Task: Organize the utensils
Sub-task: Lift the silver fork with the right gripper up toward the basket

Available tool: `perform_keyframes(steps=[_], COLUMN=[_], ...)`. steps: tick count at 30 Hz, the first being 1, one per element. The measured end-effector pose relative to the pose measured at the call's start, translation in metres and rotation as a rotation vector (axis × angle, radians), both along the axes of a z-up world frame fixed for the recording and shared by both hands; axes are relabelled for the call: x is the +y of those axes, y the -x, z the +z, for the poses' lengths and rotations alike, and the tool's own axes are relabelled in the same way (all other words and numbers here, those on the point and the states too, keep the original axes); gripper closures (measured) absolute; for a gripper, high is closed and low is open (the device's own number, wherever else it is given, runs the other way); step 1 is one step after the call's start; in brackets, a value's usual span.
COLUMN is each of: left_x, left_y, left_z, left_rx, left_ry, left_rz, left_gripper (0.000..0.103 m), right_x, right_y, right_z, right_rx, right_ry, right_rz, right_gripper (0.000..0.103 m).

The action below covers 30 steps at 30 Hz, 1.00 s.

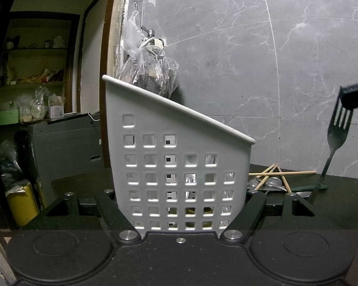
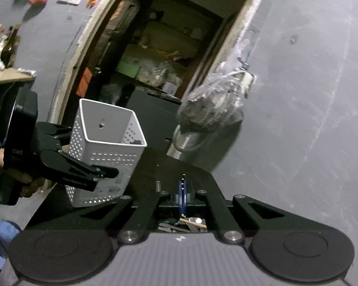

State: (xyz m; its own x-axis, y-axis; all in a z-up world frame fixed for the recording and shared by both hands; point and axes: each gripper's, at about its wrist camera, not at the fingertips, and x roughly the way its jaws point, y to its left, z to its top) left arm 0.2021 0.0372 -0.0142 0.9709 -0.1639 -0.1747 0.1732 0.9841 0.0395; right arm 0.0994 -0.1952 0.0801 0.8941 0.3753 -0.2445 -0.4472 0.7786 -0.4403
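While the left gripper (image 2: 93, 166) clamps its fingers on the white holder (image 1: 179, 166) to keep it steady on the dark tabletop (image 1: 341, 205), the right gripper (image 2: 182, 190) pinches a fork (image 1: 334, 143), lifted near the holder's right side. Fork hangs close to upright, long axis vertical, tines up at the fingers, handle end down by the pile of chopsticks (image 1: 281, 175) and spoons (image 1: 269, 182). Holder's open top looks ready for a drop-in.

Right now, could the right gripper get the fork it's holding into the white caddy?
Probably yes. The right gripper is shut on the fork, raised beside the white caddy, whose open top looks unobstructed. The left gripper clamps only its sides.
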Motion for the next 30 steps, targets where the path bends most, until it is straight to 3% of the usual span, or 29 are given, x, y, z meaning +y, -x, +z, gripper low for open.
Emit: perform_keyframes(steps=[10,30], left_x=[0.000,0.000], left_y=[0.000,0.000], left_z=[0.000,0.000], left_rx=[0.001,0.001], left_ry=[0.000,0.000], left_rz=[-0.001,0.000], left_gripper=[0.027,0.027], right_x=[0.022,0.002], right_y=[-0.019,-0.022], right_z=[0.015,0.010], right_rx=[0.029,0.044], right_ry=[0.058,-0.054], right_rz=[0.064,0.017], right_gripper=[0.102,0.102])
